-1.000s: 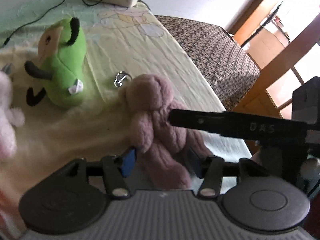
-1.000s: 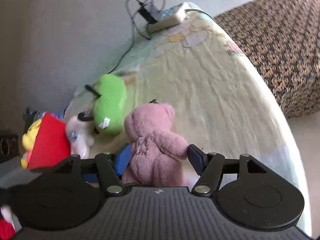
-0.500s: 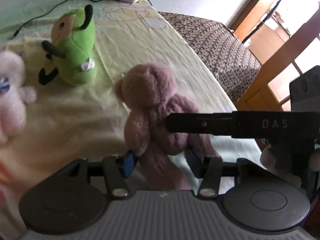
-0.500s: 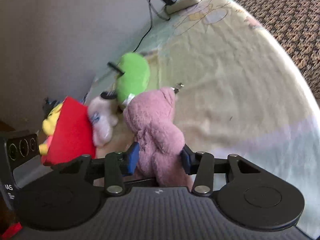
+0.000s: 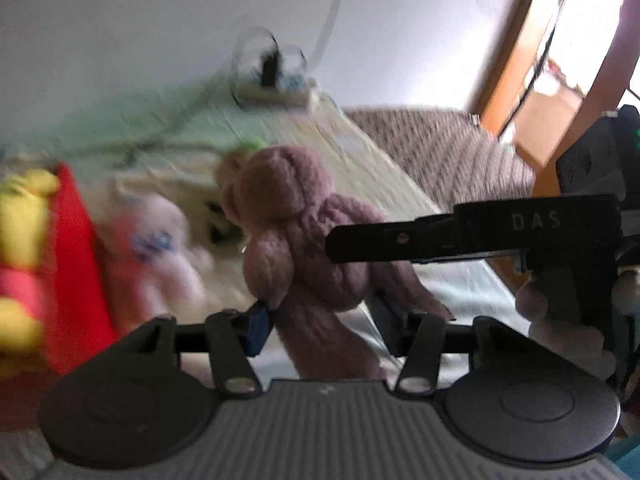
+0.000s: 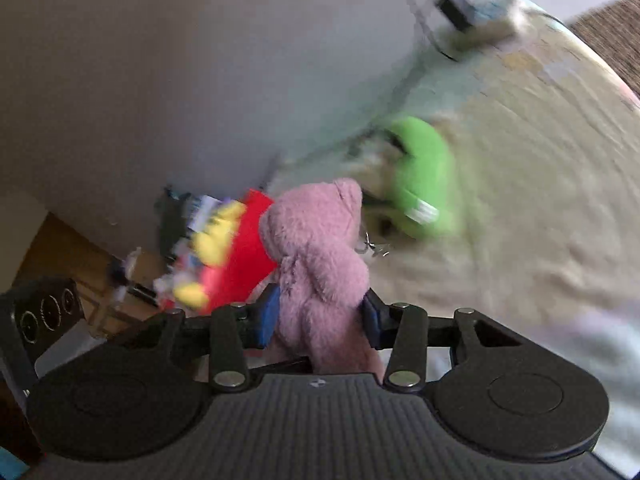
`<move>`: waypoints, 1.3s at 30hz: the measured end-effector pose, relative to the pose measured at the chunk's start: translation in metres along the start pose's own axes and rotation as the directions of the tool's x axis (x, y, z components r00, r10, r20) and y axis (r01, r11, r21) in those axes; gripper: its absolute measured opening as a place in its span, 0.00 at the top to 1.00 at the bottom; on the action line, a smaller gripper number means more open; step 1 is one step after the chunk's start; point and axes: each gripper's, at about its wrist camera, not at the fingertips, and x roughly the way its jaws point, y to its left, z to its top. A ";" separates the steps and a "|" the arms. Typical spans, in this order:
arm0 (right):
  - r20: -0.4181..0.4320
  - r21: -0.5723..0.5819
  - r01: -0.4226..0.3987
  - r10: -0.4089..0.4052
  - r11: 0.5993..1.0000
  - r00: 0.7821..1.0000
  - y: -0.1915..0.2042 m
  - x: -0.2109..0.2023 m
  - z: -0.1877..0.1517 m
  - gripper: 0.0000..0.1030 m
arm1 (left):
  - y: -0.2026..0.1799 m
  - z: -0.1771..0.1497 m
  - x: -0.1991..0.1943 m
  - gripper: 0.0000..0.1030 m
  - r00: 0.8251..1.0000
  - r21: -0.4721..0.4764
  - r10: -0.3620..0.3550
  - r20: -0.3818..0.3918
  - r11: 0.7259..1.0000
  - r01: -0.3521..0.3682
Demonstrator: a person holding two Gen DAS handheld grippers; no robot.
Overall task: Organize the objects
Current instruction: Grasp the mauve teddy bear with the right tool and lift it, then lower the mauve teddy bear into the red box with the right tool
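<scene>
A pink teddy bear (image 6: 316,264) is clamped at the body between the blue pads of my right gripper (image 6: 318,316) and is lifted off the bed. In the left wrist view the same bear (image 5: 304,248) sits between my left gripper's pads (image 5: 320,324), which press on its lower body. The right gripper's black finger (image 5: 440,236) crosses in front of the bear there. A green plush (image 6: 424,180) lies on the yellow sheet (image 6: 540,200) behind the bear. A white-pink plush (image 5: 156,248) and a red and yellow plush (image 5: 60,264) lie to the left.
A power strip (image 5: 276,94) with cables sits at the bed's far end by the wall. A brown patterned cover (image 5: 440,148) lies at the right. A wooden door frame (image 5: 504,60) stands at the far right. Both views are motion-blurred.
Both grippers have risen and swung left with the pink bear. The right gripper's pads closed tighter on it. The red and yellow plush has come into the left wrist view.
</scene>
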 end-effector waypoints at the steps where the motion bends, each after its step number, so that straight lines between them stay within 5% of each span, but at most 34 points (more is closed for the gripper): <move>1: 0.016 -0.017 -0.020 0.020 1.000 1.000 0.013 0.006 0.004 0.56 | 0.008 0.003 -0.012 0.48 1.000 -0.003 0.005 0.030 1.000 -0.005; 9: 0.077 -0.067 -0.152 0.157 0.986 0.985 0.105 0.069 0.021 0.57 | 0.103 0.019 -0.110 0.48 0.972 -0.022 0.036 0.232 0.999 -0.032; 15: 0.093 -0.104 -0.184 0.193 0.977 0.977 0.161 0.134 0.014 0.59 | 0.183 0.012 -0.157 0.48 0.956 -0.059 0.044 0.289 0.998 -0.028; 27: 0.033 -0.087 0.025 -0.022 0.996 0.999 0.191 0.235 -0.017 0.61 | 0.282 -0.022 -0.133 0.47 0.985 -0.141 0.061 0.161 0.989 -0.038; 33: -0.018 -0.081 0.156 -0.158 0.984 0.987 0.183 0.256 -0.029 0.77 | 0.300 -0.040 -0.102 0.52 0.992 -0.143 0.108 0.058 0.985 -0.099; 39: 0.001 -0.126 0.217 -0.219 0.968 0.976 0.187 0.259 -0.034 0.80 | 0.310 -0.044 -0.093 0.52 0.998 -0.174 0.049 0.044 0.984 -0.041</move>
